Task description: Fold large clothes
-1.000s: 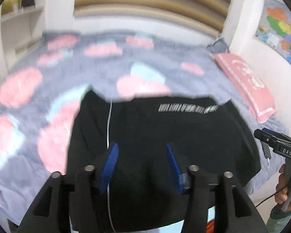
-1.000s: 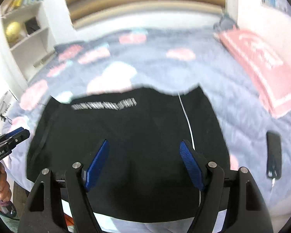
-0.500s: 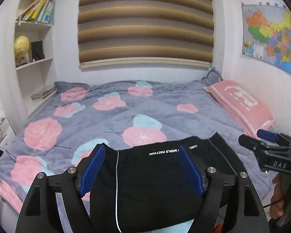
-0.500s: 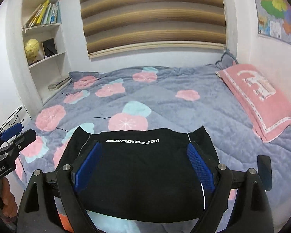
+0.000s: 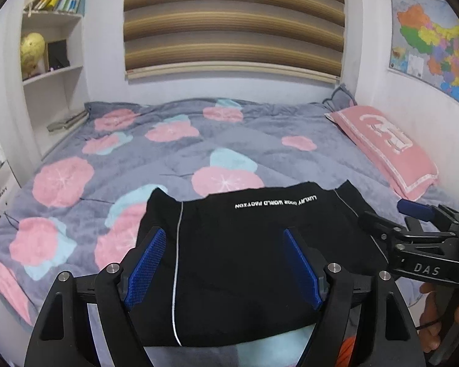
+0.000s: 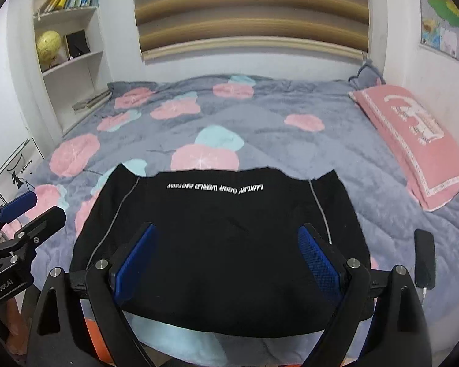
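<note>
A: Where's the garment (image 5: pixel 254 250)?
B: Black, folded flat at the near edge of the bed (image 5: pixel 174 140), white lettering along its far edge.
A: Tongs?
B: Left tongs (image 5: pixel 223 267) apart, holding nothing, above the garment. Right tongs (image 6: pixel 228 260) the same.
A: Anything else?
B: Pink pillow (image 6: pixel 413 140) at the bed's right edge, phone (image 6: pixel 424 258) near the right corner.

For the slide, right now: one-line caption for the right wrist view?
Open right gripper above folded black garment on floral bedspread, pink pillow alongside.
</note>
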